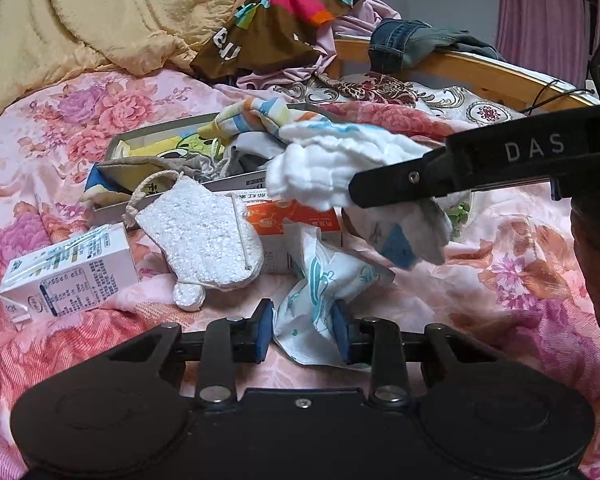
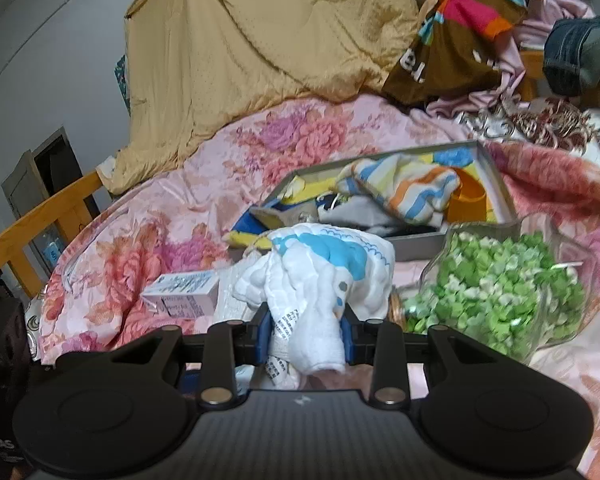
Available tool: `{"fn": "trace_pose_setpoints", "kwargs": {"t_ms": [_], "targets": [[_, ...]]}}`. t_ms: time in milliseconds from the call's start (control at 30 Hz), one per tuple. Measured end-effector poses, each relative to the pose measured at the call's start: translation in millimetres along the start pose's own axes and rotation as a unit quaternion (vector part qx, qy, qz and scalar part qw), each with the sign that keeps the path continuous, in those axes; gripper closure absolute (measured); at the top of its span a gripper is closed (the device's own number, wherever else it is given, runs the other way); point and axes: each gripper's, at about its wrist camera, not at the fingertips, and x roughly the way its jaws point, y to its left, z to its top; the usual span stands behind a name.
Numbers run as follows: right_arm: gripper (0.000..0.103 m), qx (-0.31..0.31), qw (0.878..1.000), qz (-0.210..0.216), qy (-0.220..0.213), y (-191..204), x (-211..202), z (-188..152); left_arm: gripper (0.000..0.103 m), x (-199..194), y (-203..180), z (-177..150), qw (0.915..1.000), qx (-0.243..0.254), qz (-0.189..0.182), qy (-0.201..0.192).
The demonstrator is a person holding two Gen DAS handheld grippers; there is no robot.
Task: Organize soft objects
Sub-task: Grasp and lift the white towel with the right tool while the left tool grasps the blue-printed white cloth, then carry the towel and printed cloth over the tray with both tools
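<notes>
Grippers, two. The left gripper (image 1: pixel 303 332) has its blue pads (image 1: pixel 263 334) pressed on one end of a white cloth (image 1: pixel 320 280) with a pale blue print; the cloth runs up from the jaws toward 12 o'clock in the left wrist view. The right gripper (image 2: pixel 305 338) is clamped on a bunched white cloth with a bright blue patch (image 2: pixel 320 264), which rises from its jaws; a sewn label with small print hangs at the fold, unreadable. In the left wrist view the right gripper enters from 3 o'clock, its arm lettered "DAS", with that bundle at its tip.

Box, one: a shallow grey box (image 1: pixel 116 148) at 11 o'clock of the left gripper, holding one striped orange-blue-white cloth (image 1: pixel 256 114), yellow printed fabric and grey pieces.

Cartons, two: a white carton (image 1: pixel 68 270) lying on its side at 9 o'clock, with a printed table too small to read; an orange-and-white carton (image 1: pixel 276 220) at 12 o'clock, partly covered.

White pebbly mitt-shaped scrubber with cord loop (image 1: pixel 204 236), one, lying over the orange carton's left end.

Clear bag of green and white pieces (image 2: pixel 496 284), one, at 2 o'clock of the right gripper.

Surroundings: pink floral bedspread (image 1: pixel 520 272), yellow quilt (image 1: pixel 100 12), brown multicoloured garment (image 1: pixel 272 24), jeans (image 1: pixel 404 40) on a wooden bed rail (image 1: pixel 500 68), purple curtain (image 1: pixel 540 16).
</notes>
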Motion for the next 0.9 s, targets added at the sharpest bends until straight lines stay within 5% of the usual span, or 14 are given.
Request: {"fn": "trace_pose_setpoints", "kwargs": {"t_ms": [467, 900], "targets": [[0.066, 0.022, 0.999, 0.008, -0.046, -7, -25, 10, 0.070, -42, -6, -1, 0.9932, -0.110, 0.018, -0.033], [0.066, 0.035, 0.997, 0.012, -0.071, -13, -33, 29, 0.070, -58, -3, 37, 0.9879, -0.131, 0.048, -0.068]]}}
